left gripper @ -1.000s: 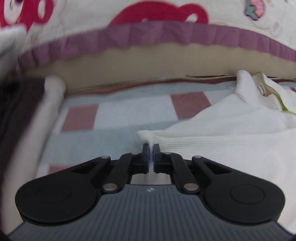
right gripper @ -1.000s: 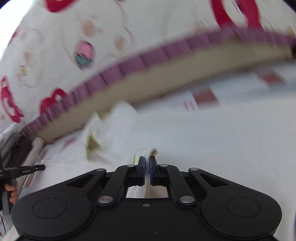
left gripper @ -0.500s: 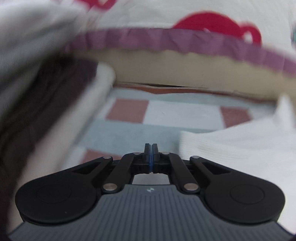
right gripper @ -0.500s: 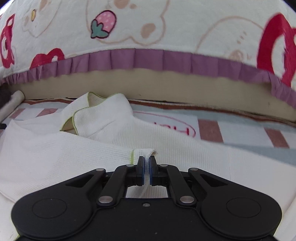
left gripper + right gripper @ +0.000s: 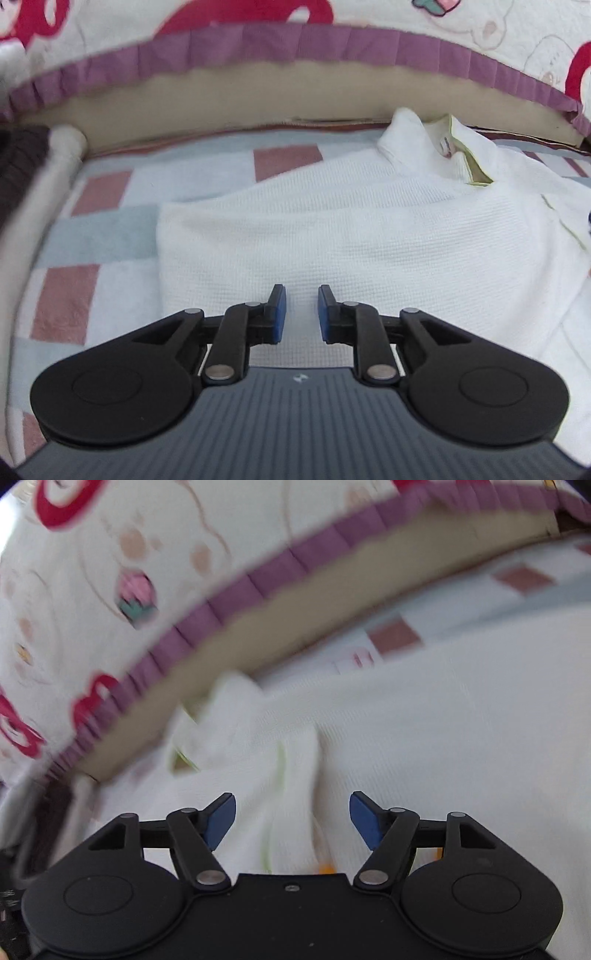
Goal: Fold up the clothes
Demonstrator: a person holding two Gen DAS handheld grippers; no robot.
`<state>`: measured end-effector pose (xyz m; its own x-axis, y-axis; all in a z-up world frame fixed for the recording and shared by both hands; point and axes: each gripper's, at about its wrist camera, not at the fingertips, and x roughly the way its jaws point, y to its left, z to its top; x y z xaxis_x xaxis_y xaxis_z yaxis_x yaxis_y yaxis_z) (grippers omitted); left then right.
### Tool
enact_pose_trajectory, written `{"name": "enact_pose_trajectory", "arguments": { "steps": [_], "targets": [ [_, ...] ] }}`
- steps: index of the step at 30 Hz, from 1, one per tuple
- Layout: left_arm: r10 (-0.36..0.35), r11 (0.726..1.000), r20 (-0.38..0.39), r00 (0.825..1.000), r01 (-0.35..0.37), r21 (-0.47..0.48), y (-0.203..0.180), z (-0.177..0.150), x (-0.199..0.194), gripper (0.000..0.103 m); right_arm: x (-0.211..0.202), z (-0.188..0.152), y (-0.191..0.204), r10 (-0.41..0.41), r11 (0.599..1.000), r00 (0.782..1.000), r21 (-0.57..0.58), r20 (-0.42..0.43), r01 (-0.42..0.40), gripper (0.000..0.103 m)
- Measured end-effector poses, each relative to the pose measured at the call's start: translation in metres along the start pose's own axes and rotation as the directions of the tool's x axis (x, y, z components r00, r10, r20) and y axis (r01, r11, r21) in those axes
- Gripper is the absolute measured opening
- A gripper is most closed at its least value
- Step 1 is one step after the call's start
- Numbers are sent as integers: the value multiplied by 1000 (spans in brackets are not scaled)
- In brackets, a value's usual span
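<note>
Fabric of the white garment (image 5: 369, 236) lies spread on the checked blanket (image 5: 122, 236), so the left hand-held gripper (image 5: 300, 314) and right hand-held gripper (image 5: 291, 821) are both opening, pads gripping nothing.

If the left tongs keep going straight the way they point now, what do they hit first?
Most likely the white knit garment: the left tongs, opening with nothing between them, point down at its flat fabric. Exact depth is unclear.
</note>
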<state>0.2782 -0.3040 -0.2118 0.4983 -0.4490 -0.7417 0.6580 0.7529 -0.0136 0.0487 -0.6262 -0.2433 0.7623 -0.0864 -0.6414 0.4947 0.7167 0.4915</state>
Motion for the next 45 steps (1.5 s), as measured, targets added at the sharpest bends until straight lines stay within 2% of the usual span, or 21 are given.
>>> {"name": "enact_pose_trajectory", "arguments": {
  "steps": [3,4,5,7,9,14,16,18,19,23,25,27,31,34,36,37,38,41,42,43,45],
  "targets": [
    [8,999,15,1000,-8,-35,2,-6,-3,19,2,-12,37,-87,952,996,-294,-4,82,44],
    [1,999,19,1000,0,-49,5,-7,-3,19,1,-19,55,-132,895,991,-429,12,125,22],
    [0,998,22,1000,1,-55,7,-7,-4,19,-1,-26,68,-160,842,986,-516,43,159,13],
    [14,999,23,1000,-13,-41,6,-7,-4,19,-9,-36,83,-189,762,974,-607,128,228,7],
    [52,999,14,999,-52,4,2,-6,-3,19,-18,-34,79,-232,752,952,-585,198,305,4],
    [101,995,-29,994,-102,-11,-6,1,-6,19,-25,-28,41,-280,828,951,-469,131,308,4],
    [104,994,-26,994,-105,-16,-16,0,-14,19,-42,-27,30,-339,814,922,-434,186,386,15],
    [106,994,5,994,-106,-24,-35,-2,-26,19,-63,-18,2,-354,860,913,-311,206,404,31],
    [93,995,37,995,-92,-43,-50,-2,-35,19,-74,-12,-17,-358,886,909,-229,212,402,32],
    [-160,987,118,980,156,40,-137,10,-53,27,-116,11,-108,-406,907,894,204,186,369,39],
    [-265,960,104,959,252,124,-179,15,-52,27,-137,18,-147,-384,873,904,394,191,287,52],
    [-349,925,76,934,331,187,-217,19,-49,27,-151,22,-177,-377,834,905,497,196,240,56],
    [-442,887,32,897,430,170,-258,15,-33,27,-155,29,-210,-406,796,892,556,197,239,58],
    [-372,901,22,928,355,249,-294,0,-24,23,-141,34,-210,-529,794,820,469,219,387,64],
    [-414,882,3,910,401,250,-303,-7,-22,23,-121,38,-206,-627,762,749,364,212,535,65],
    [-439,872,-4,898,428,237,-303,-9,-21,23,-114,39,-208,-641,756,736,340,218,559,68],
    [-451,866,-9,892,440,236,-303,-10,-19,23,-113,40,-211,-635,765,733,332,245,552,69],
    [-476,850,-15,880,464,249,-305,-10,-13,23,-109,51,-222,-560,825,780,276,279,493,70],
    [-483,845,-16,876,471,254,-306,-10,-11,23,-106,56,-224,-527,848,800,232,285,476,45],
    [-485,845,-21,874,475,245,-305,-9,-9,23,-104,60,-221,-550,835,785,201,286,512,7],
    [-487,851,-18,873,479,214,-301,-6,-8,23,-105,63,-205,-596,801,738,161,316,577,5]
  ]
}}
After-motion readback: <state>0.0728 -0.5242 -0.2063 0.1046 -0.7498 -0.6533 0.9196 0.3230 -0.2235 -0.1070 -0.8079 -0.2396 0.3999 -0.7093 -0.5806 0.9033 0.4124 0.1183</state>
